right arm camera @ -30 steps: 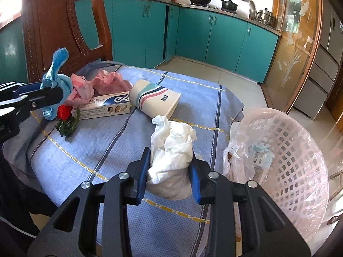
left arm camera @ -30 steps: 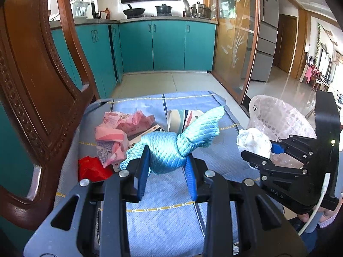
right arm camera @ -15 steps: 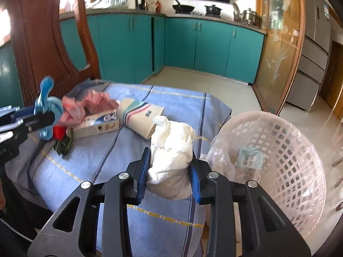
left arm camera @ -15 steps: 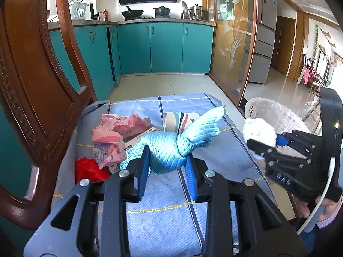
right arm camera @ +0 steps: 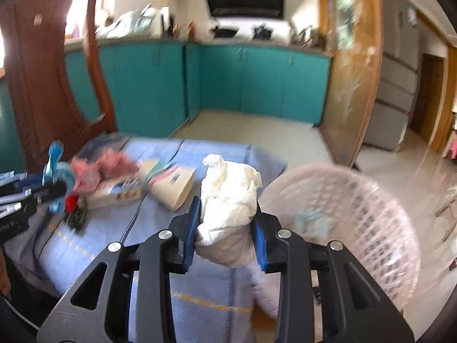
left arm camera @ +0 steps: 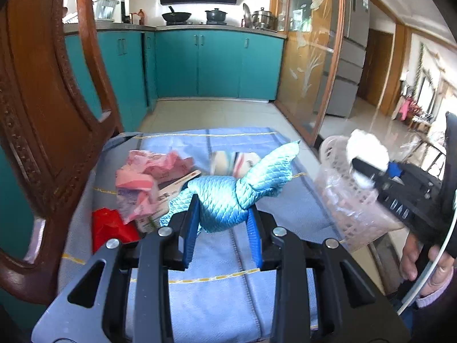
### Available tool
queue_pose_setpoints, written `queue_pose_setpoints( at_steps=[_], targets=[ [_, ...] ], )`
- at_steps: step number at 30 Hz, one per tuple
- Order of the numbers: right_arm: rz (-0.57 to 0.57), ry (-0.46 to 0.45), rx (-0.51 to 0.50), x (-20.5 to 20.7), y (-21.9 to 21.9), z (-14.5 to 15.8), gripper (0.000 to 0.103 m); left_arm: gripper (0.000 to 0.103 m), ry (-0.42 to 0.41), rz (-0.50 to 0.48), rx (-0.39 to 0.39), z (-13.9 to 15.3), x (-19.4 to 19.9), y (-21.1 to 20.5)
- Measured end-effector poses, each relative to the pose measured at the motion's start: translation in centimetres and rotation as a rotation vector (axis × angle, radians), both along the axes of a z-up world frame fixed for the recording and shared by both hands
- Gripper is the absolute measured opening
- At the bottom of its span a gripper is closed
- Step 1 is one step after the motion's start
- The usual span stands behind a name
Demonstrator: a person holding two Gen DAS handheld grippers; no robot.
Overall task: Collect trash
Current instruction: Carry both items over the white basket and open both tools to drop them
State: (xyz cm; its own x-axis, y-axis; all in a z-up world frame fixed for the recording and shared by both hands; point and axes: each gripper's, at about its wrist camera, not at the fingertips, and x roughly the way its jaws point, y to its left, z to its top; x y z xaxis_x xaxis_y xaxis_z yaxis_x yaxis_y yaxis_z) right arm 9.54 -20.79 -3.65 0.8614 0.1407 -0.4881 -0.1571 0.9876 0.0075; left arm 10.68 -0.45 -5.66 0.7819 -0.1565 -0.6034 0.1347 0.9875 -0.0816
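A shiny blue wrapper (left arm camera: 228,200) is clamped between the pads of the left gripper (left arm camera: 222,225), above the blue cloth (left arm camera: 217,294). At about 10 o'clock from it, a red scrap (left arm camera: 110,227), crumpled pink paper (left arm camera: 145,177) and a flat carton (left arm camera: 171,188) are seen on the cloth. A crumpled white tissue (right arm camera: 228,200) is clamped by the right gripper (right arm camera: 225,235). At 2 o'clock from this gripper, the pink mesh basket (right arm camera: 357,217) is placed beside the cloth edge. Farther, a striped paper cup (right arm camera: 171,185) is lying on its side.
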Motion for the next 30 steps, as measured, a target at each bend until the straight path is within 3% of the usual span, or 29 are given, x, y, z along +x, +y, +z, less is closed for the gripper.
queue_pose_setpoints(
  at_steps=[4,9,13,16,21,23,26,28,30],
  targets=[
    [-0.152,-0.061,0.049,-1.1,-5.0,1.5,0.033,0.032,-0.032,-0.139,-0.132,2.4,1.7,-1.5],
    [-0.409,0.109,-0.035,-0.3,-9.9,-1.4,0.034,0.032,-0.045,-0.321,-0.199,4.5,4.4,-6.6],
    [-0.421,0.19,0.037,0.0,-12.1,-3.1,0.034,0.032,0.017,-0.457,-0.253,3.7,6.9,-12.1],
    [-0.442,0.207,-0.001,0.0,-12.6,-3.5,0.04,0.038,0.08,-0.508,-0.266,2.3,8.8,-15.6],
    [-0.444,0.269,0.007,0.7,-12.8,-4.7,0.051,0.071,0.142,-0.471,-0.278,0.3,11.1,-17.6],
    [-0.422,0.267,0.016,0.7,-12.6,-4.6,0.056,0.072,0.127,-0.45,-0.27,0.1,10.6,-16.9],
    [-0.382,0.224,-0.005,0.5,-11.3,-3.8,0.056,0.073,0.042,-0.324,-0.119,0.5,8.6,-14.5],
    [-0.339,0.183,-0.029,0.5,-10.0,-3.2,0.056,0.073,-0.018,-0.188,0.009,0.5,6.5,-12.0],
    [-0.242,0.142,-0.028,0.1,-7.9,-2.7,0.056,0.069,-0.036,-0.068,0.079,0.1,4.3,-8.5]
  ],
)
